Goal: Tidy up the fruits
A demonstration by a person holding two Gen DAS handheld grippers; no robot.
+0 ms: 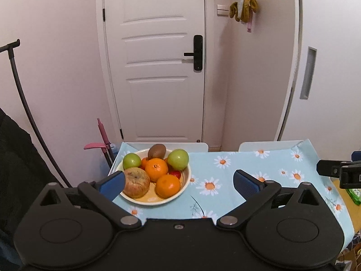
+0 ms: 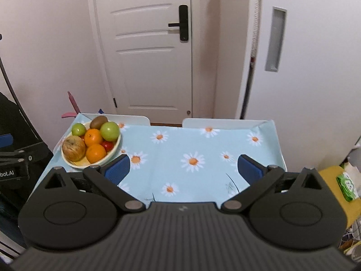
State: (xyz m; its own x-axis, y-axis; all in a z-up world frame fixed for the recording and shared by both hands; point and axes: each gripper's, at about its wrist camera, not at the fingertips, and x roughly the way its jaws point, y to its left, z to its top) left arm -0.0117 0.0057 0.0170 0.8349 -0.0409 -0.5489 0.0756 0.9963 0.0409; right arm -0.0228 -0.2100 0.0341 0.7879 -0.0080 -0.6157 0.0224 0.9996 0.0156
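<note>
Both hand-held grippers (left (image 1: 179, 184), right (image 2: 183, 169)) wide apart, empty.

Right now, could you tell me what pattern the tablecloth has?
Light blue tablecloth with white daisies, clearest from the right wrist.

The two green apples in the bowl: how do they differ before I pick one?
The right green apple looks larger than the left green apple. The right one sits by the bowl's table-side rim, next to the kiwi; the left one sits at the table-edge side, behind the brown blemished apple. Both are smooth, green, resting against the middle orange, and neither is gripped.
</note>
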